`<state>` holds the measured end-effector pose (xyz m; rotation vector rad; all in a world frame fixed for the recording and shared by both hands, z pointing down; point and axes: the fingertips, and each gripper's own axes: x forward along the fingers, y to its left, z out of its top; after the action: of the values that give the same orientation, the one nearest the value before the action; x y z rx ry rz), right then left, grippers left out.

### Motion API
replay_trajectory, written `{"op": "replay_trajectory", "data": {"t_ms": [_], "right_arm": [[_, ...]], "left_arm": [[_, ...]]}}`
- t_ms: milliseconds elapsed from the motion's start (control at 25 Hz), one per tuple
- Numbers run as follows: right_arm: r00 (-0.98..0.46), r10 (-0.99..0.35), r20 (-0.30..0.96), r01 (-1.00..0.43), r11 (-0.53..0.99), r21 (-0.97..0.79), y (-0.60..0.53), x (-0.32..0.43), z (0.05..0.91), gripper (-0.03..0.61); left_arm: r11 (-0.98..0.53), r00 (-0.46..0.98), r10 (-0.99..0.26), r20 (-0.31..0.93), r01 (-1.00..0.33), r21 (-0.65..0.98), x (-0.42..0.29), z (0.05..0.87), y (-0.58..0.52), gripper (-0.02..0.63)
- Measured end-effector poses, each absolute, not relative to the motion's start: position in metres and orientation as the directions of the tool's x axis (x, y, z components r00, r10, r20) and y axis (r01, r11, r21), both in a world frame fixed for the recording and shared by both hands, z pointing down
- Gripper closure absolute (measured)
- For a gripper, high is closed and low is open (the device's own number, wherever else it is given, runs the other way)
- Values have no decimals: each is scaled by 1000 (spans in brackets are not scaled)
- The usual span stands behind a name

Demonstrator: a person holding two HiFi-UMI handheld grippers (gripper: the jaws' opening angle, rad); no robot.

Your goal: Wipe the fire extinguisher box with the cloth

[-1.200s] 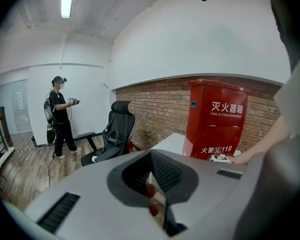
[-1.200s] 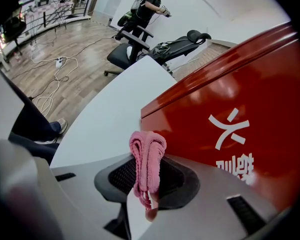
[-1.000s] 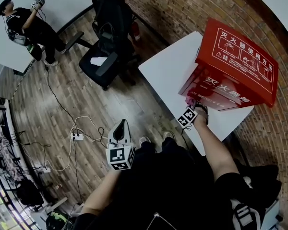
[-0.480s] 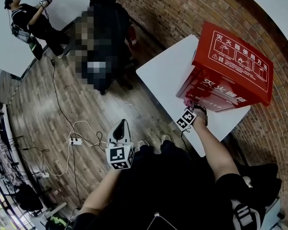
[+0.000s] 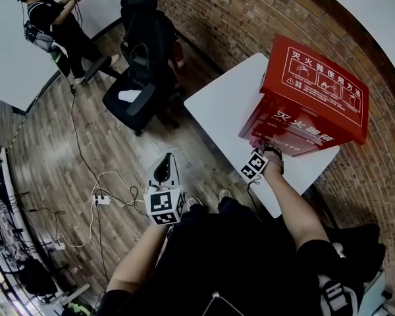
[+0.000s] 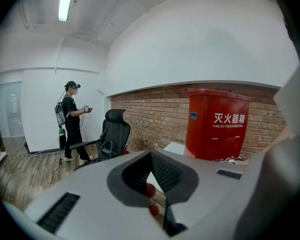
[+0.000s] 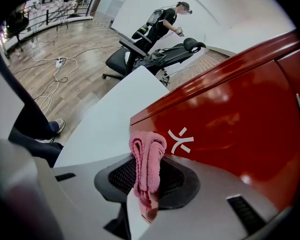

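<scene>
Brick wall [image 5: 250,18] behind box [image 5: 316,87] on table [image 5: 224,101]; right gripper [image 7: 146,201] clamps cloth [image 7: 147,154], left gripper [image 6: 162,204] closed.

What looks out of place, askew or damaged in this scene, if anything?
Nothing looks damaged or spilled. The fire extinguisher box stands upright on the white table, an unusual place for one. Loose cables trail across the wooden floor. The right gripper holds the pink cloth close to the box.
</scene>
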<state>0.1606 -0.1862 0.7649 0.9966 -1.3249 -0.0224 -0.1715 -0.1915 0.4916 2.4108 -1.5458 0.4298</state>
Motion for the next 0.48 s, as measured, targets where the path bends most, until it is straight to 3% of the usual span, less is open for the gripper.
{"op": "replay_trajectory", "data": {"t_ms": [480], "right_arm": [[307,-542,782,-502,606,617,-186,160,744,474]], "left_arm": [[-469,454,-828,330,-882,39,-138,460,-220,586]]}}
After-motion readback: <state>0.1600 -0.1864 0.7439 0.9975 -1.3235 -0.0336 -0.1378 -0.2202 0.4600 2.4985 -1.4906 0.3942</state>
